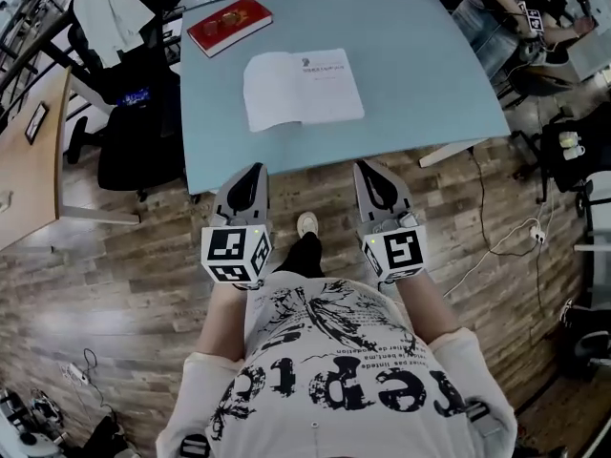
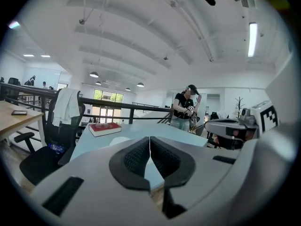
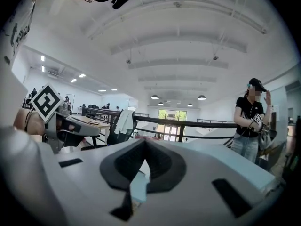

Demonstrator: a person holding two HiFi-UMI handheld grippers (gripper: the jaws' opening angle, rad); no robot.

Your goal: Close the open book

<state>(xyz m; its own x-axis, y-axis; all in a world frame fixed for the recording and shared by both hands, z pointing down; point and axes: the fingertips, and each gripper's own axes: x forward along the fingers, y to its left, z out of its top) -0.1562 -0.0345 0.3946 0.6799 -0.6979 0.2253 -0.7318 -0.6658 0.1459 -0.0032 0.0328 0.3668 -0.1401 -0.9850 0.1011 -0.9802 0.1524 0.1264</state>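
Observation:
The open book (image 1: 301, 89) lies flat with its white pages up, in the middle of the light blue table (image 1: 420, 74). A shut red book (image 1: 229, 25) lies at the table's far left corner and shows again in the left gripper view (image 2: 105, 128). My left gripper (image 1: 256, 170) and right gripper (image 1: 368, 167) hover side by side just short of the table's near edge, pointing at it and apart from both books. In the left gripper view the left gripper's (image 2: 150, 138) pads meet with nothing between them. The right gripper (image 3: 144, 141) looks the same in its own view.
A black office chair (image 1: 134, 113) with a white garment on its back stands left of the table, beside a wooden desk (image 1: 29, 160). Another person (image 1: 535, 8) with grippers stands past the table's far right corner. Cables (image 1: 496, 237) run over the wooden floor at right.

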